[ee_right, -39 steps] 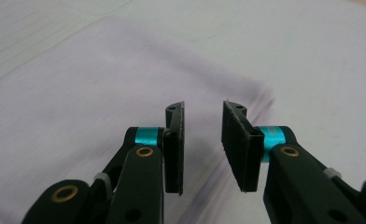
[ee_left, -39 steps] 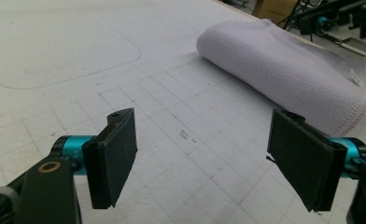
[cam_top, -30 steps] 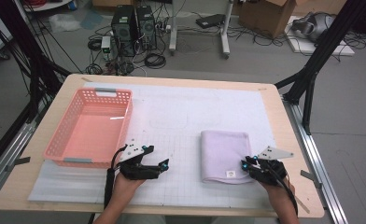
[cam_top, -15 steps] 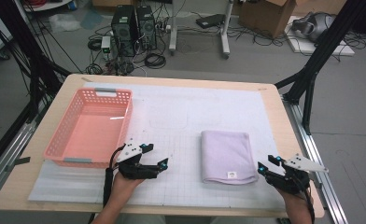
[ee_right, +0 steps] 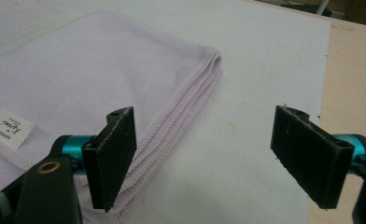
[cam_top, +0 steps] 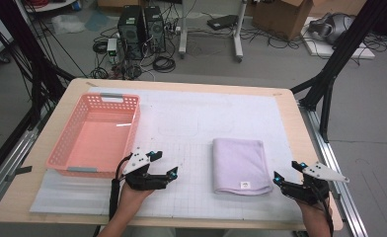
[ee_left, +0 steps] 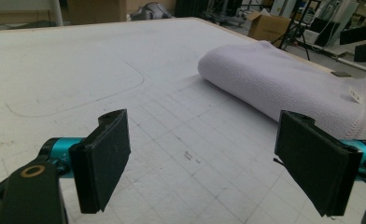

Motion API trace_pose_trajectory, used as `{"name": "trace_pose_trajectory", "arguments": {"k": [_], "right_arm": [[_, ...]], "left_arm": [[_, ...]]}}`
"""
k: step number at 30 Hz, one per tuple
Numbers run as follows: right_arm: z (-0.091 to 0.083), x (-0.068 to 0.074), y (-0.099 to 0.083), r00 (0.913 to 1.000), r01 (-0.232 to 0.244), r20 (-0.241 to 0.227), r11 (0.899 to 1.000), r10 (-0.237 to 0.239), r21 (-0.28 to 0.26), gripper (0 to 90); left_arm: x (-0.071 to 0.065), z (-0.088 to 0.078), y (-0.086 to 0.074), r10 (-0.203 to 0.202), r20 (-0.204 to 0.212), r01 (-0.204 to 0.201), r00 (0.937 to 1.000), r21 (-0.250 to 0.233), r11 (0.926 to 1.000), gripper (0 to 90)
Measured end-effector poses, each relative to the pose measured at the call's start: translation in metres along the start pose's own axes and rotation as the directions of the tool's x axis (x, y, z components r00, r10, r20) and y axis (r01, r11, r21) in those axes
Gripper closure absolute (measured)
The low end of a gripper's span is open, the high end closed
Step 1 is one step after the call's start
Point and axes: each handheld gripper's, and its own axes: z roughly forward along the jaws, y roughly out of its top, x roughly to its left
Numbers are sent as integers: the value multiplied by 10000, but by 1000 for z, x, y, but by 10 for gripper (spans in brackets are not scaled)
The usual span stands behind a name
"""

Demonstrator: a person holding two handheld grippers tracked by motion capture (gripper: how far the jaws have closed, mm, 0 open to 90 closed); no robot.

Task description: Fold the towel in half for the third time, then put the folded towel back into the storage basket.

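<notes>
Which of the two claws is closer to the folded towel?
The right claw is closer: it sits open just off the near right corner of the folded lilac cloth towel. The left claw sits farther away, beside the pink plastic basket.

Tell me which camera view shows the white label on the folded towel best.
The right gripper view: the label lies close on the folded towel, large enough to show dark print. The high view shows it as a tiny white patch at the towel's near edge. The left gripper view catches it small and at a slant, at the towel's far right.
</notes>
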Motion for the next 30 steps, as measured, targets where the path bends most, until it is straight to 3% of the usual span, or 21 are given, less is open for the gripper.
{"name": "trace_pose_trajectory", "arguments": {"k": [23, 30], "right_arm": [[2, -1, -2, 9999, 95, -99, 9998, -93, 184, 205], [3, 1, 0, 9997, 46, -235, 9998, -42, 199, 205]], "left_arm": [[-2, 6, -5, -408, 308, 397, 9987, 376, 9985, 187], [-11, 20, -3, -576, 504, 548, 9971, 549, 9970, 194]]}}
